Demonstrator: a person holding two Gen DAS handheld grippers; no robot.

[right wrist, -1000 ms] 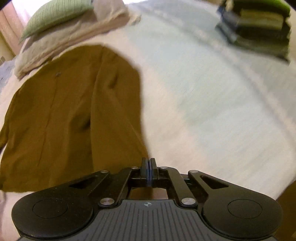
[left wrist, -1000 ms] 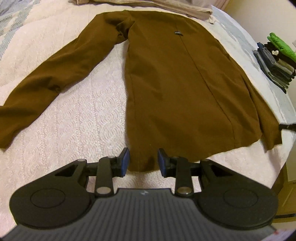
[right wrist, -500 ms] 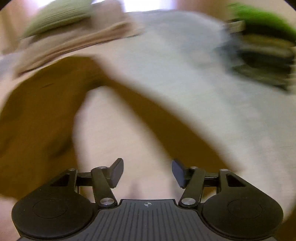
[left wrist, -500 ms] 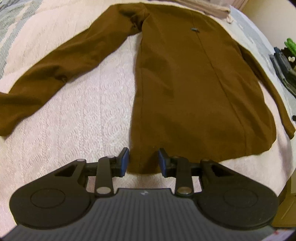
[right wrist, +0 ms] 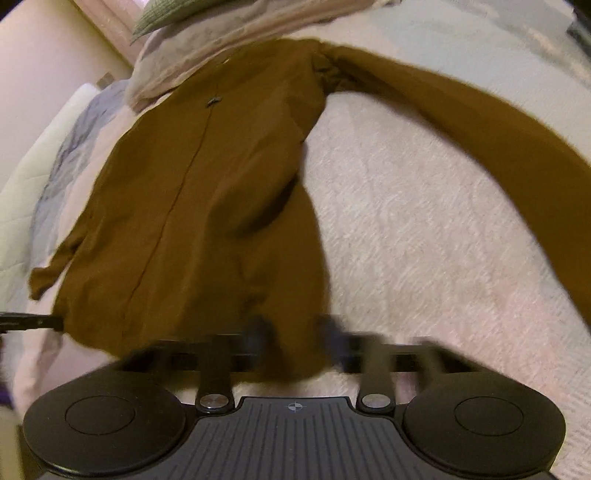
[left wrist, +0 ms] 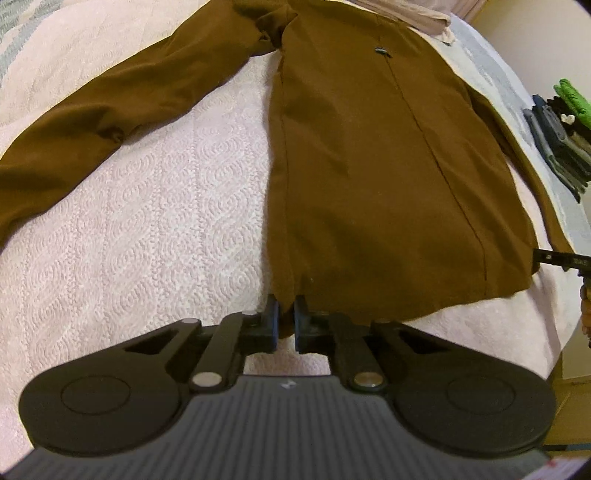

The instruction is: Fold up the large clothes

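Observation:
A long brown coat lies flat on the bed, collar far from me, both sleeves spread outward. My left gripper is shut on the hem's left corner, and brown cloth fills the narrow gap between its blue pads. In the right wrist view the coat stretches away, its right sleeve running off to the right. My right gripper is motion-blurred, its fingers still apart on either side of the hem's right corner. One of its black fingers shows at the left wrist view's right edge.
A pale pink quilted bedspread covers the bed. A stack of folded clothes sits near the right bed edge. Beige bedding and a green pillow lie beyond the collar. A wall stands on the left.
My left gripper has shut on the hem corner. The right gripper let go of the sleeve, swung to the hem, and its fingers have narrowed around the cloth.

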